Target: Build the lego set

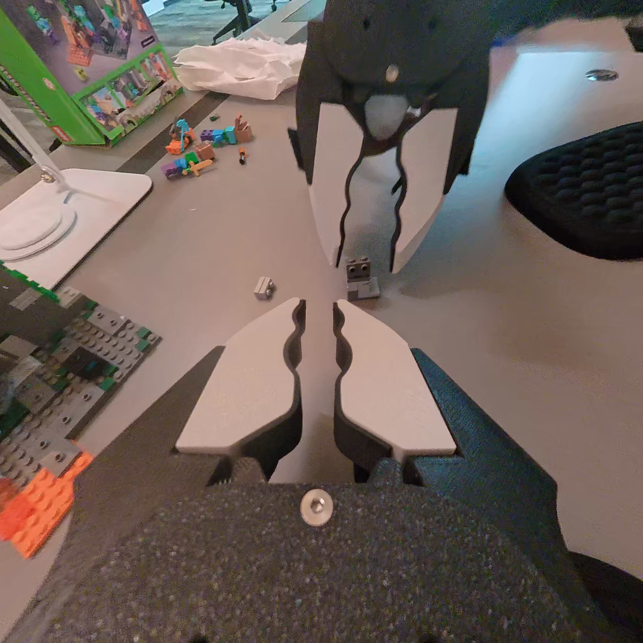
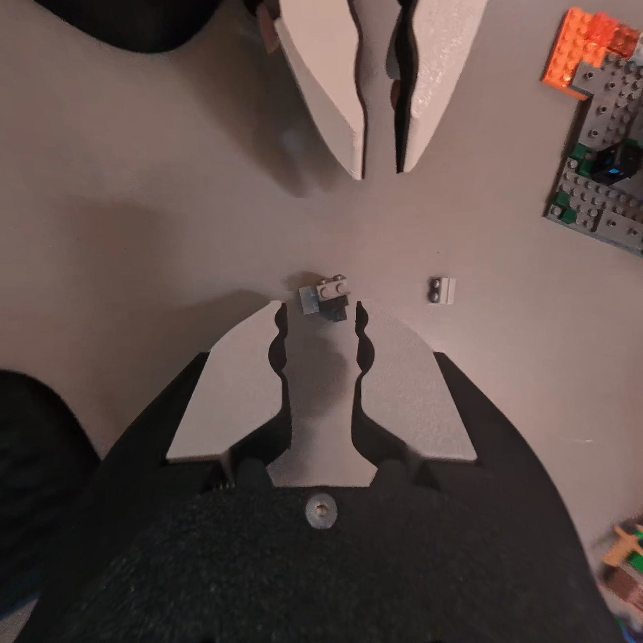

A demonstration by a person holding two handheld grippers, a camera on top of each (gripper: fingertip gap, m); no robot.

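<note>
A small grey lego assembly (image 2: 323,295) stands on the grey table, a dark block with a light two-stud plate on top. My right gripper (image 2: 320,306) is open, its fingertips on either side of the assembly and not touching it. In the left wrist view the same assembly (image 1: 362,282) sits just below the right gripper (image 1: 364,268). My left gripper (image 1: 319,304) is empty, its jaws a narrow gap apart, facing the right one (image 2: 381,174). A loose light grey brick (image 1: 265,288) lies to its left and also shows in the right wrist view (image 2: 441,290).
The partly built grey and green baseplate model (image 1: 87,348) with orange bricks (image 1: 34,504) lies at the left, also seen in the right wrist view (image 2: 598,195). Farther off are a pile of coloured pieces (image 1: 205,146), the green set box (image 1: 69,69), white bags (image 1: 240,69), a white stand base (image 1: 69,208) and a black chair (image 1: 584,195). My hands' fingertips stand some 6 cm from each other. About 6 cm separates my right fingertips from the loose light grey brick (image 1: 265,288). Seen from the right wrist view (image 2: 442,284) as well.
</note>
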